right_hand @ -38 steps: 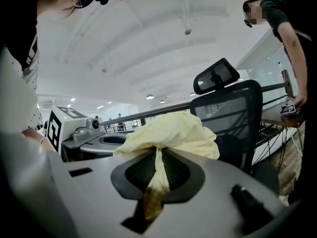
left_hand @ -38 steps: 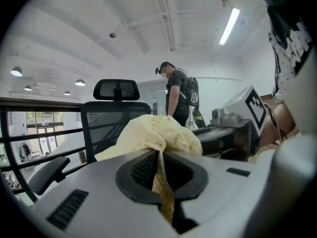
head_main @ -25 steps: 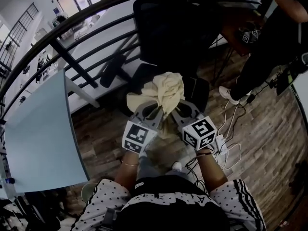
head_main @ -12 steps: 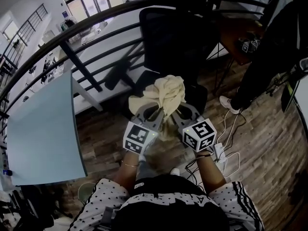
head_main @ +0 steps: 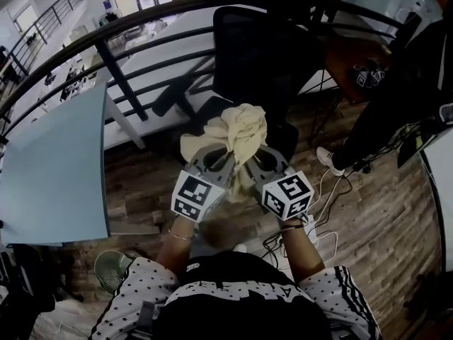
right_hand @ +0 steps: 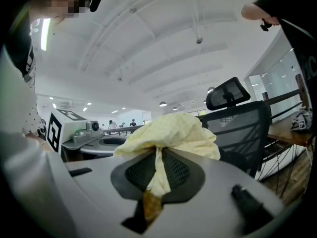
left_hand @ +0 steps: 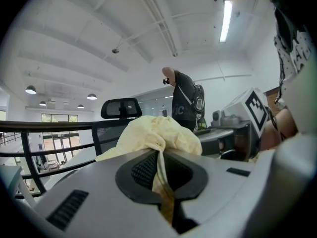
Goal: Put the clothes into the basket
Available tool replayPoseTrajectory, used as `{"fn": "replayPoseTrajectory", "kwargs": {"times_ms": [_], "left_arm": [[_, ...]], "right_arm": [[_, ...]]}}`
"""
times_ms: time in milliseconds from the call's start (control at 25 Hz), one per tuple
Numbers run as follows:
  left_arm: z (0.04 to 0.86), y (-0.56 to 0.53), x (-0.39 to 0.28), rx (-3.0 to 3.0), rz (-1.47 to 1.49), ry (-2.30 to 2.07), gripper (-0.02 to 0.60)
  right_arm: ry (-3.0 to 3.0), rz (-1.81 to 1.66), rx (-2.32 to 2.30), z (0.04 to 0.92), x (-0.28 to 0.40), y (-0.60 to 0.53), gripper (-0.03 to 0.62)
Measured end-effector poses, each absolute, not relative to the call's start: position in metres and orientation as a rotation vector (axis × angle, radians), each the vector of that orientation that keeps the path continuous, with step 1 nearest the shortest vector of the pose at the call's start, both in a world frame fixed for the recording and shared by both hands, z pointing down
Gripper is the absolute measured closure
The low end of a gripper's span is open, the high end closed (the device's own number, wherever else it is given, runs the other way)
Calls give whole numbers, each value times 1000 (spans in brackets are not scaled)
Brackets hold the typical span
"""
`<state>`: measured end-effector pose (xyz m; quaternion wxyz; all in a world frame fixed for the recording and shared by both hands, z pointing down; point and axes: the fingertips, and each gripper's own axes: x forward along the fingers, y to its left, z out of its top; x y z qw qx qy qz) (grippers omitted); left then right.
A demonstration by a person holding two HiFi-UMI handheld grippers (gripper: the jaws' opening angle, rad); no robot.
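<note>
Grip: I had the left gripper [left_hand: 159, 166] clamped on a fold of the pale yellow cloth [left_hand: 157, 133], with the fabric pinched between its closed jaws.
Other grip: the right gripper [right_hand: 157, 168] was likewise closed tight on another fold of the same cloth, which ran down between its jaws.
Gripper placing: in the head view the two sat side by side and close together, marker cubes toward me, both pointing to twelve o'clock.
Cloth: it bunched in a crumpled heap over both sets of jaw tips, at twelve o'clock from the cubes. It was held up off the floor, and part of it hung down between the grippers.
Chair: a black office chair [head_main: 258, 48] stood just beyond the cloth at twelve o'clock, and its seat showed behind the bundle.
Railing: a dark railing [head_main: 134, 30] swept from nine o'clock round to one o'clock behind the chair.
Tabletop: a pale blue tabletop [head_main: 53, 161] lay at nine o'clock, well apart from the grippers.
Floor: I saw a wood-plank floor [head_main: 382, 211] with white cables [head_main: 327, 241] at four o'clock, near my right arm.
Bystander: a person in dark clothes [head_main: 396, 98] stood at two o'clock, well apart.
</note>
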<state>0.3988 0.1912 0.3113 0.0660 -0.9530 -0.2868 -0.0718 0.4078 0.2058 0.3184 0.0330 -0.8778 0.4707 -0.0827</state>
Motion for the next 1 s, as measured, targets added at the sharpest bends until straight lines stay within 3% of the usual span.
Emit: {"fn": "replayPoseTrajectory", "kwargs": {"times_ms": [1000], "left_arm": [[283, 147, 353, -2944, -158, -629, 558]], "right_arm": [[1676, -195, -2599, 290, 365, 159, 549]]}}
